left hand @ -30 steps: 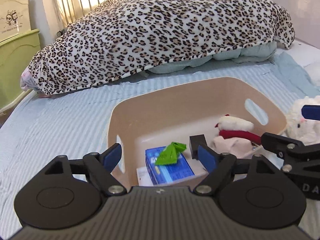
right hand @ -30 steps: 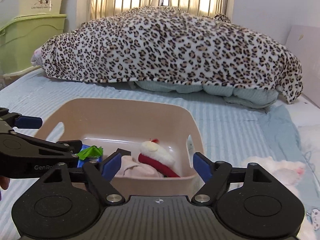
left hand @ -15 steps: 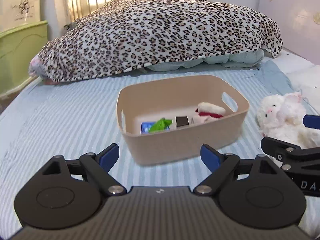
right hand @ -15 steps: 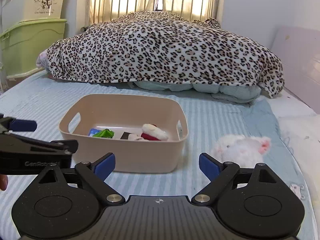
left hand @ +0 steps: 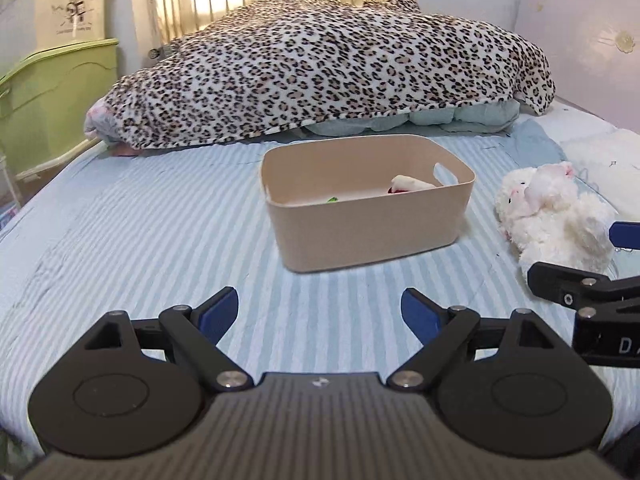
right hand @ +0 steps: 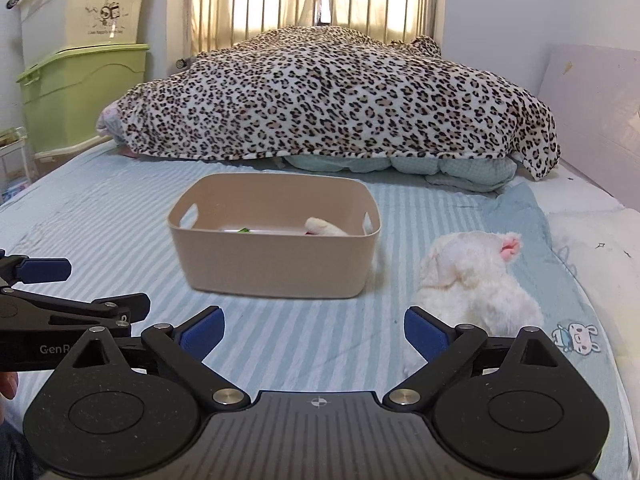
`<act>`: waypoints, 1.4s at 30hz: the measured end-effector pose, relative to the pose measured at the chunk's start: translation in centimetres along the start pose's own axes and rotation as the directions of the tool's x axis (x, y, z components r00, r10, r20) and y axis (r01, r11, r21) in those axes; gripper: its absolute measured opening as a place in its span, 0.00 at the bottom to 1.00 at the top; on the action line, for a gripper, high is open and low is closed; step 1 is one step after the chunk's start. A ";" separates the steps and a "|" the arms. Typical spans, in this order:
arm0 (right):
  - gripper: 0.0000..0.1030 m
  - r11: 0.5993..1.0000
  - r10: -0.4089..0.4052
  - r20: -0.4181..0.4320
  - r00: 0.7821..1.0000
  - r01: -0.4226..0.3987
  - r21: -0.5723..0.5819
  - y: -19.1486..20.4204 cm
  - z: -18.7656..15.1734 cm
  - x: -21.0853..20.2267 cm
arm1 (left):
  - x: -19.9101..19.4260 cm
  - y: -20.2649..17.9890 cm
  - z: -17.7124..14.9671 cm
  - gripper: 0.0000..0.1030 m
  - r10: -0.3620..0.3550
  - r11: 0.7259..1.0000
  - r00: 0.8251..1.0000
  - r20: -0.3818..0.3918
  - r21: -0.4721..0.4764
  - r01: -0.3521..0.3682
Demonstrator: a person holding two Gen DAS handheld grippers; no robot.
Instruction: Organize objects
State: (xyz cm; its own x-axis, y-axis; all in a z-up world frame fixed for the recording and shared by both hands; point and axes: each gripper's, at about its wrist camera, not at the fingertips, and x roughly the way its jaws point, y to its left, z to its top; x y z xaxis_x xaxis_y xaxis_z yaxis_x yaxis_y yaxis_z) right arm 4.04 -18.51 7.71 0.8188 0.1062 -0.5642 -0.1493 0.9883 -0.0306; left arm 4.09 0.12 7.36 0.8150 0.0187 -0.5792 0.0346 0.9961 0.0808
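Note:
A beige plastic bin (left hand: 372, 236) stands on the striped bed sheet; it also shows in the right wrist view (right hand: 276, 260). Inside it I see the top of a white and red plush (left hand: 408, 184) and a bit of green (left hand: 332, 200). A white fluffy plush toy (left hand: 556, 220) lies on the sheet right of the bin, also in the right wrist view (right hand: 476, 280). My left gripper (left hand: 320, 314) is open and empty, well short of the bin. My right gripper (right hand: 314, 332) is open and empty, its right finger near the plush.
A leopard-print blanket (left hand: 332, 68) covers a heap of bedding behind the bin. Green and cream storage boxes (right hand: 80, 56) stand stacked at the left beside the bed. A metal bed rail (right hand: 328, 8) is at the far end. A pale board (right hand: 596, 120) leans at the right wall.
Both grippers have drawn back from over the bin toward the near side of the bed. The bin now looks smaller and farther, and the white plush has come fully into view.

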 end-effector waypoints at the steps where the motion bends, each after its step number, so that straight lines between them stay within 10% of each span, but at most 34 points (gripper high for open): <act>1: 0.96 1.000 0.002 0.004 1.000 -0.002 -0.005 0.2 -0.3 -0.4 | -0.4 0.2 -0.3 0.86 -0.002 1.000 1.000 0.002 -0.007 0.002; 42: 1.00 0.999 0.010 0.114 0.993 -0.015 0.045 1.2 -5.7 -10.0 | -10.4 1.3 -3.8 0.87 -0.084 0.995 0.990 0.116 -0.035 0.088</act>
State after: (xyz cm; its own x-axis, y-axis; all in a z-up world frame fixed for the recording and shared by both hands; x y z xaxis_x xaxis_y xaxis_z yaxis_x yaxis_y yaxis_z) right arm -7.51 -18.98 8.61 0.8750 0.1277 -0.4671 -0.1367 0.9905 0.0148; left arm -6.57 1.55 10.43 0.8708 -0.0751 -0.4858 0.0865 0.9962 0.0011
